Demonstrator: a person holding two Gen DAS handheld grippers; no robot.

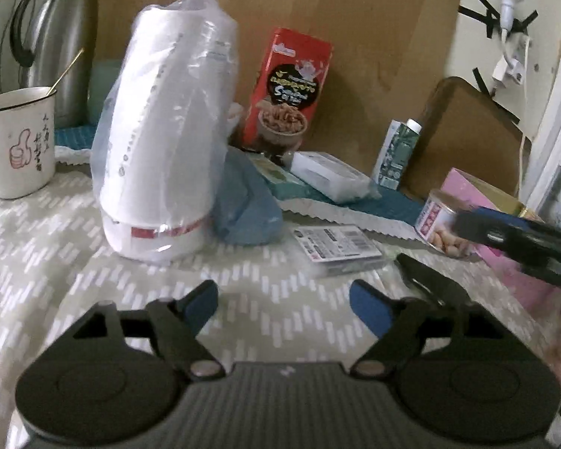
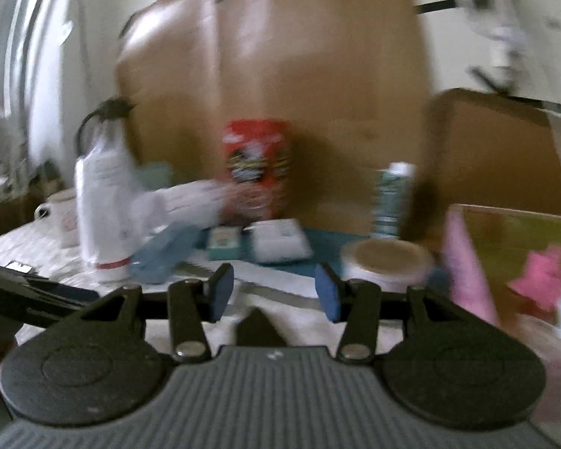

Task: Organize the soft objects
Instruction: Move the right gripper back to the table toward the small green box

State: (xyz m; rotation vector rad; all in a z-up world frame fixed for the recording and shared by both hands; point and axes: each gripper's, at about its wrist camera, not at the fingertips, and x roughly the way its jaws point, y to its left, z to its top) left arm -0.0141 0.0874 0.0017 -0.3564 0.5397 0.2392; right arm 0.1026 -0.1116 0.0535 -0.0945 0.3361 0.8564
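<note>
judging by the table, we are early: our left gripper (image 1: 283,305) and right gripper (image 2: 273,293) both gape with nothing held, the soft blue bag (image 1: 245,205) lies beside the bagged cups (image 1: 164,142), and the pink box (image 2: 505,258) awaits more.

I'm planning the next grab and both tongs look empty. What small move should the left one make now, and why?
Probably ease the left tongs forward toward the crumpled blue bag beside the sleeve of white cups. It looks like the nearest soft thing, the jaws stand open with nothing between them, and only bare tablecloth lies in the way. The right tongs are empty too.
</note>
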